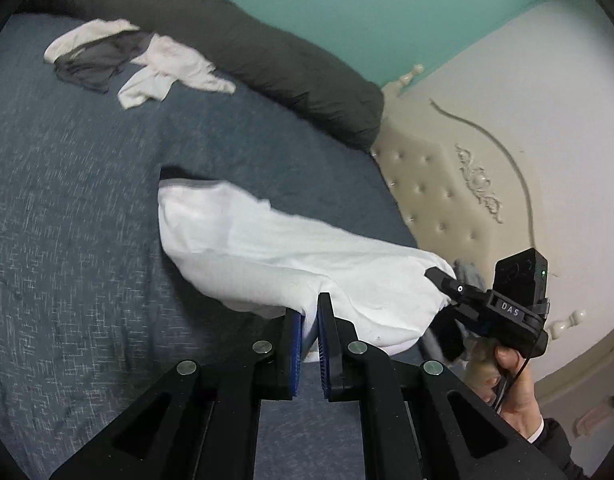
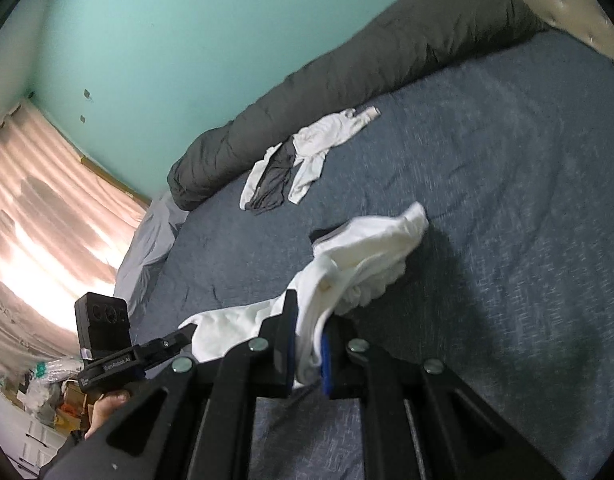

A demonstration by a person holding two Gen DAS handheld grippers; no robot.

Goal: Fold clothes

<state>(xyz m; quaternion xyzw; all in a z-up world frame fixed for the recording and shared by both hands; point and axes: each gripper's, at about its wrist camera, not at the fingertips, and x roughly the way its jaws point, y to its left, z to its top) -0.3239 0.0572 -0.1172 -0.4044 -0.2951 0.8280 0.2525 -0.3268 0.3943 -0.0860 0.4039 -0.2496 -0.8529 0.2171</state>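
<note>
Above the blue bed cover (image 1: 87, 240) a white garment (image 1: 267, 256) is held up by both grippers, its far end drooping toward the bed while the near edge is stretched between them. The left gripper (image 1: 310, 316) is seen with its fingers (image 1: 294, 344) clamped together on a fold of the white cloth, and the right gripper (image 2: 309, 340) is likewise pinched tight on the other end of the same edge, the fabric bunched between its blue pads. From the left wrist view the right gripper appears at the garment's corner, gripped by a hand (image 1: 515, 400). The task is judged to be at an early stage: this garment is lifted but not yet laid flat or folded, and no finished fold or neat stack can be made out anywhere on the bed. A small heap of white and grey clothes (image 2: 303, 156) lies unfolded farther up the bed, just beside the rolled dark duvet (image 2: 347, 80), and is presumably still to be dealt with. No basket, box or other container for the clothes is visible on the bed.
</note>
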